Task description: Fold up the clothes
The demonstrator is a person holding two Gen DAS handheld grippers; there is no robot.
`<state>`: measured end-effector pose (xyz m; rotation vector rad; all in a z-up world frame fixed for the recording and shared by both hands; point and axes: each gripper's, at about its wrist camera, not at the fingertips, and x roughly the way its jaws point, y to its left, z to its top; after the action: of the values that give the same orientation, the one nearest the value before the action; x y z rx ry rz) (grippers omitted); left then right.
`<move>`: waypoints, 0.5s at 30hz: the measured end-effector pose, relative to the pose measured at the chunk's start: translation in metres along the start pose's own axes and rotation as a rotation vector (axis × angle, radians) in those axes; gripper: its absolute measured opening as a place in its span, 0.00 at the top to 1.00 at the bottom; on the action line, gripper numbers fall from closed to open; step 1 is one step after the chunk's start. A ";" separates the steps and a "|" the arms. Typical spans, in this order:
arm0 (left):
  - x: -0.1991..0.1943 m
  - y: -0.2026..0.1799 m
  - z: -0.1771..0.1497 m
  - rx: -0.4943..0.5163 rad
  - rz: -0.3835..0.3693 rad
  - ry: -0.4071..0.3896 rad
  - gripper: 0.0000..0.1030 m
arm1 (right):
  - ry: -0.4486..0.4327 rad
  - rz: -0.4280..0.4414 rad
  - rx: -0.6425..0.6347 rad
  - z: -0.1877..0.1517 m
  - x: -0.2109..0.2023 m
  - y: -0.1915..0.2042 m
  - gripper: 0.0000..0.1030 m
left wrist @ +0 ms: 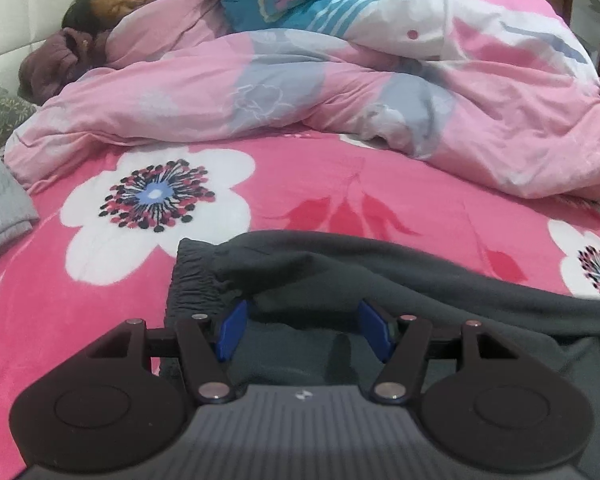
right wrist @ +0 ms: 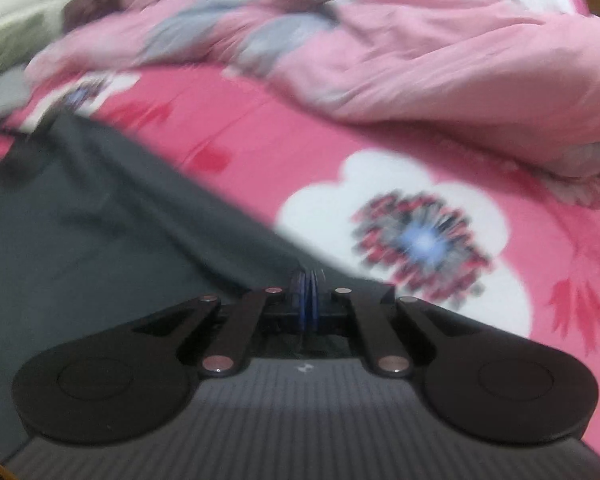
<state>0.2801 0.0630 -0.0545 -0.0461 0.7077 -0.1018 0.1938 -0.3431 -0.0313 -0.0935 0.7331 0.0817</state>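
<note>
On the bed, left wrist view: dark grey trousers (left wrist: 380, 280) lie on the pink floral bedsheet (left wrist: 300, 184), elastic waistband toward the camera's left. Left tongs (left wrist: 306, 330) stand open over the waistband, blue pads apart, cloth bunched between them but not pinched. Beyond the trousers, a pink duvet (left wrist: 260, 92) covers a lying person; a folded grey cloth (left wrist: 0, 204) sits left of the trousers.

Right wrist view, blurred: right tongs (right wrist: 308, 300) closed, pads together at the trousers' (right wrist: 100, 220) edge; whether fabric is caught I cannot tell.
</note>
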 end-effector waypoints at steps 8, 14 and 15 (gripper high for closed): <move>0.013 0.016 -0.004 -0.046 -0.007 -0.015 0.39 | 0.050 -0.039 0.261 0.038 0.073 -0.064 0.95; 0.007 0.027 -0.006 -0.077 -0.024 -0.059 0.39 | -0.014 0.014 0.645 0.015 0.073 -0.121 0.90; 0.006 0.030 -0.005 -0.089 -0.028 -0.070 0.39 | -0.025 0.040 0.691 0.008 0.066 -0.127 0.85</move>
<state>0.2832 0.0919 -0.0646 -0.1440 0.6418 -0.0947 0.2615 -0.4659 -0.0619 0.5805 0.7050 -0.1348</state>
